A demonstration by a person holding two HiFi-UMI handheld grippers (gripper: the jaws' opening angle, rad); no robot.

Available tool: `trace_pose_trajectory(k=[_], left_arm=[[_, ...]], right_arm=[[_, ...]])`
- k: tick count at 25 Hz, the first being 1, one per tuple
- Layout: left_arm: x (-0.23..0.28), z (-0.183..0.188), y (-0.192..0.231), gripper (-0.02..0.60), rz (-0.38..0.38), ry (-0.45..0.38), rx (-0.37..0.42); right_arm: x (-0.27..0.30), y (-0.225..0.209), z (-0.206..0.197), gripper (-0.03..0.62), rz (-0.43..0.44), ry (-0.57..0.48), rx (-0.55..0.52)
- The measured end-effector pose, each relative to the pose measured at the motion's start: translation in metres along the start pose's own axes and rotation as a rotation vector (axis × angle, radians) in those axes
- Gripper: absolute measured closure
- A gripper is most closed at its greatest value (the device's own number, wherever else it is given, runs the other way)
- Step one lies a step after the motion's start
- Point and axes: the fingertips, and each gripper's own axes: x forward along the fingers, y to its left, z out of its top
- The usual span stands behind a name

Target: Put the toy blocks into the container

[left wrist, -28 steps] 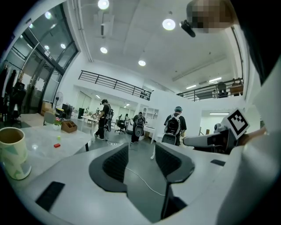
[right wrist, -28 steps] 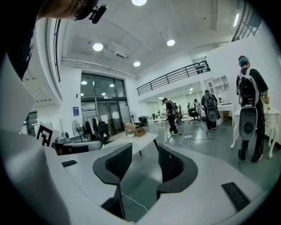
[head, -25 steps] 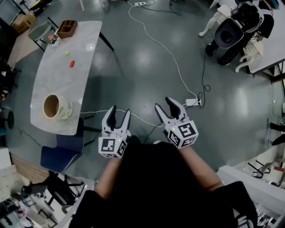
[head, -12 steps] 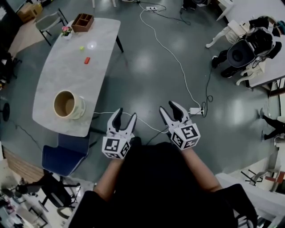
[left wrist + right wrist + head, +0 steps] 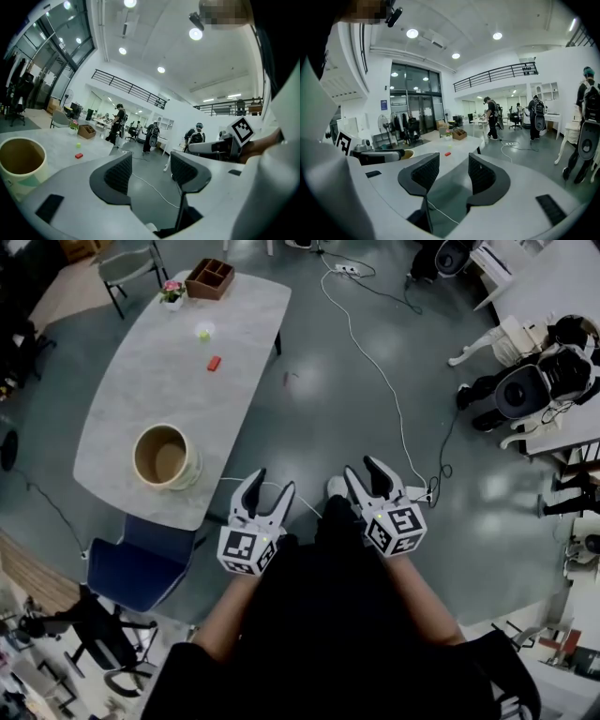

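A red block (image 5: 214, 363) and a yellow-green block (image 5: 202, 334) lie on the far half of the grey table (image 5: 141, 399). The round cream container (image 5: 165, 457) stands empty near the table's close end. My left gripper (image 5: 272, 488) hangs open over the floor just off the table's near corner, nothing between its jaws. To its right my right gripper (image 5: 363, 472) is open and empty too. In the left gripper view the container (image 5: 21, 163) sits at the left and the red block (image 5: 78, 155) further off. The right gripper view shows the red block (image 5: 448, 153) beyond the jaws.
A wooden divided box (image 5: 210, 278) and a small flower pot (image 5: 171, 292) stand at the table's far end. A blue chair (image 5: 131, 568) is tucked at the near end. A white cable (image 5: 375, 362) and power strip (image 5: 427, 491) lie on the floor. Several people stand in the distance.
Both grippers and the view have moved forward toward the table; the table and container now lie closer and more central. Both grippers stay open and empty.
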Motion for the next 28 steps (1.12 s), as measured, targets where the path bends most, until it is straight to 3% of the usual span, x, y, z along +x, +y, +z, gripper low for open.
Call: trace_pose_trajectory(k=[7, 12, 24, 28], left_arm=[[0.022, 0.001, 0.032, 0.347, 0.035, -0.002, -0.001], [0.064, 0.004, 0.055, 0.343, 0.082, 0.013, -0.013], [0.242, 0.055, 0.113, 0.339, 0.171, 0.057, -0.027], [0.307, 0.076, 0.122, 0.339, 0.177, 0.046, -0.056]], right_arm=[[0.054, 0.0, 0.008, 0.416, 0.056, -0.008, -0.004], [0.1, -0.026, 0.011, 0.415, 0.109, 0.005, 0.003], [0.24, -0.169, 0.084, 0.414, 0.164, -0.005, 0.019], [0.276, -0.23, 0.113, 0.414, 0.146, -0.033, 0.037]])
